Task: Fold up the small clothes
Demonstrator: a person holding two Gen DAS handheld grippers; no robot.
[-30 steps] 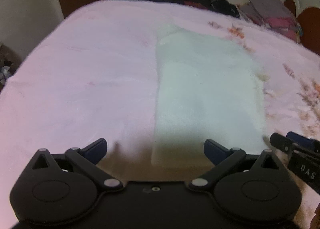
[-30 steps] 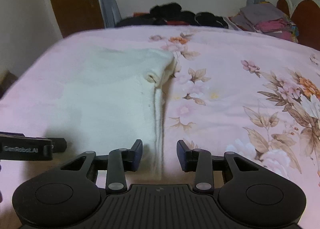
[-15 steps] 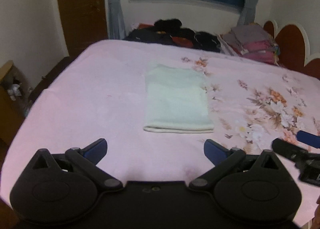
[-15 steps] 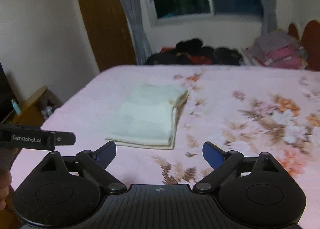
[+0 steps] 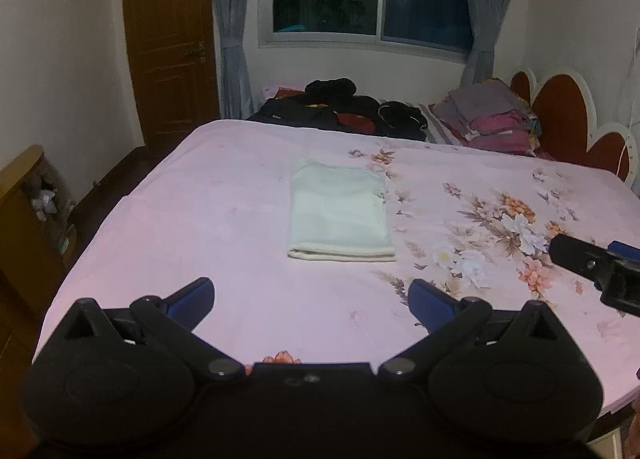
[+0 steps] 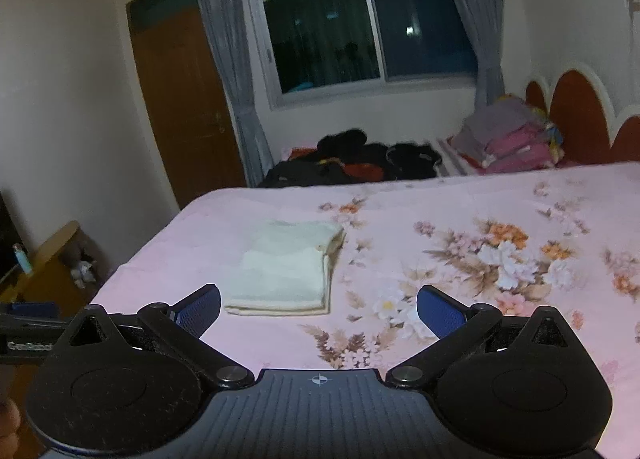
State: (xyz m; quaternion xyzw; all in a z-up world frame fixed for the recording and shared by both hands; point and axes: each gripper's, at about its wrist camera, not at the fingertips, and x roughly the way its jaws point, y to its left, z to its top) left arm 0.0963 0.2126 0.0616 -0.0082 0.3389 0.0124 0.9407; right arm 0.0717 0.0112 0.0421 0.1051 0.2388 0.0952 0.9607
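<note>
A: Where is the garment?

B: The pale cream garment folded into a soft rectangle (image 5: 340, 211) lies flat on the pink bedsheet printed with orange and white flowers (image 5: 200, 219). It sits about midway between the bed's near and far edges, toward the left side, on the plain pink part just left of where the flower print begins. Its stacked layers show along the near and right edges in the right wrist view (image 6: 288, 271).

A: And the grippers?

B: The left gripper (image 5: 311, 295), black with blue pads, has its jaws spread wide, nothing between them, above the bed's near edge and well apart from the garment. The right gripper (image 6: 318, 309), also black with blue pads, has its jaws opening to their widest, and only bare sheet shows between them.

A: Any writing?

B: At the left edge of the right wrist view, the side of the left gripper carries white lettering that reads "GenRobot", cut off after that.

A: What else is on the bed?

B: Along the far edge, a heap of dark clothes (image 5: 340, 107), and to its right a folded stack of grey and pink clothes (image 5: 488, 119) by the red scalloped headboard (image 5: 568, 111).
</note>
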